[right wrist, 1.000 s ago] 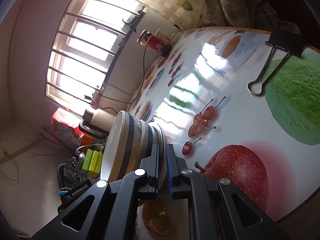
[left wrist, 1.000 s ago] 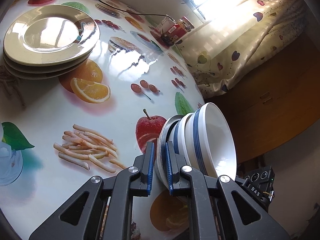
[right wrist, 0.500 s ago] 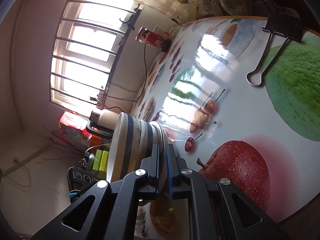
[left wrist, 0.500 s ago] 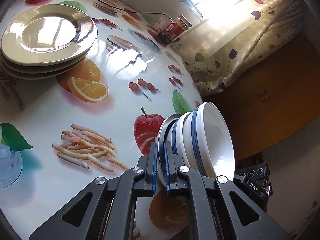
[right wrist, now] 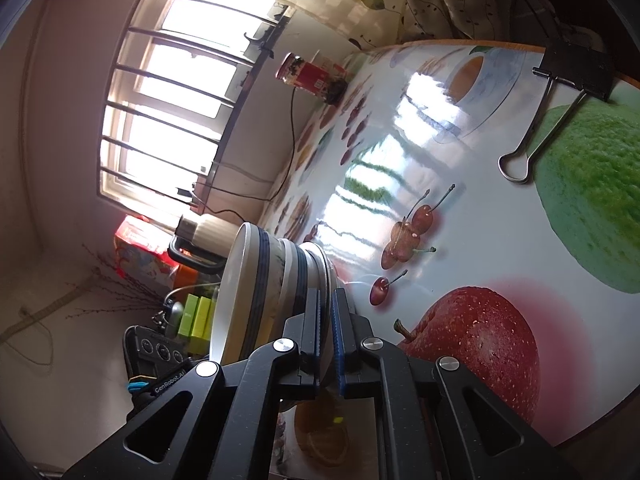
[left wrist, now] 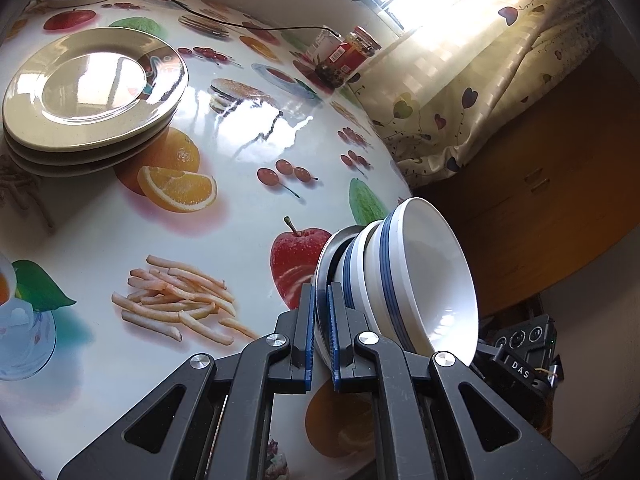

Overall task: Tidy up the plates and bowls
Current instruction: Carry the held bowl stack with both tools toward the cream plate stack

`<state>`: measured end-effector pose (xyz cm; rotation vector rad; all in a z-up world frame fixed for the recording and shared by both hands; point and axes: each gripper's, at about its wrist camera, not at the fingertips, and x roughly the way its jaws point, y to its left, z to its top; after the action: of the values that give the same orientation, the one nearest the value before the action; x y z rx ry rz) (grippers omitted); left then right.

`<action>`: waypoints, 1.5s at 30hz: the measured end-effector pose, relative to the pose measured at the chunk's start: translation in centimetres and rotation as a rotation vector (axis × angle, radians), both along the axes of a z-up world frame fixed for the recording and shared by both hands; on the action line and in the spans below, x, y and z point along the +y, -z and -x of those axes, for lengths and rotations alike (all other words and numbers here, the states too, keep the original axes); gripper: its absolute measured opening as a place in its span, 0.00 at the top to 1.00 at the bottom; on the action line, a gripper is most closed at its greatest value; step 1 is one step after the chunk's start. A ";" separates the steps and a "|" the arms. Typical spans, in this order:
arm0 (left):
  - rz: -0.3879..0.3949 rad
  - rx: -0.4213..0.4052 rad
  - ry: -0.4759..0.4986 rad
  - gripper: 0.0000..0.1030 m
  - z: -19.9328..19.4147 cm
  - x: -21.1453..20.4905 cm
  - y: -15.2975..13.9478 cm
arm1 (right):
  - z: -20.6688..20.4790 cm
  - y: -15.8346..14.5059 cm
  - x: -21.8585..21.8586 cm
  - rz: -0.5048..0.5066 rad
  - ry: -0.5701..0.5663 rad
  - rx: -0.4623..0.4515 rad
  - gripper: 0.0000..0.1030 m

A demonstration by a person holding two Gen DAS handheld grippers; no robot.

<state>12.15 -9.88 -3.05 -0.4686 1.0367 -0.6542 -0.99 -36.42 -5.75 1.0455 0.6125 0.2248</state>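
A metal plate (left wrist: 325,276) bearing nested bowls (left wrist: 420,280) is clamped at opposite rims by the left gripper (left wrist: 319,336) and right gripper (right wrist: 327,340), so a level, joint carry toward the plate stack (left wrist: 92,92) is judged next

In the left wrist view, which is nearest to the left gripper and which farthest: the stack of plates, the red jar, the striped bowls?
From the left gripper:
1. Striped bowls, stacked on the plate it clamps, just right.
2. Stack of plates, upper left on the table.
3. Red jar, at the far edge by the window.
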 end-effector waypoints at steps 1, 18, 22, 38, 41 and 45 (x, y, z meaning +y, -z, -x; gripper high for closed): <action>-0.006 -0.002 0.000 0.94 0.0 0.0 0.0 | 0.0 -0.1 0.0 0.005 -0.002 0.000 0.92; -0.077 -0.037 0.007 0.94 0.2 -0.5 -0.4 | 0.0 -0.5 0.7 0.014 -0.006 -0.005 0.92; -0.086 -0.050 0.009 0.94 0.2 -0.6 -0.6 | 0.0 -0.6 0.7 0.014 -0.009 -0.008 0.92; -0.089 -0.043 0.005 0.94 0.2 -0.7 -0.8 | -0.1 -0.6 0.7 0.034 -0.013 0.000 0.92; -0.088 -0.048 0.006 0.94 0.2 -0.6 -0.9 | -0.1 -0.6 0.7 0.035 -0.013 -0.001 0.92; -0.091 -0.051 0.006 0.94 0.2 -0.6 -0.9 | -0.1 -0.8 0.6 0.037 -0.012 -0.006 0.92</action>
<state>11.99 -10.48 -2.16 -0.3679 1.0157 -0.6184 -0.90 -35.81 -4.99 1.0054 0.6151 0.2261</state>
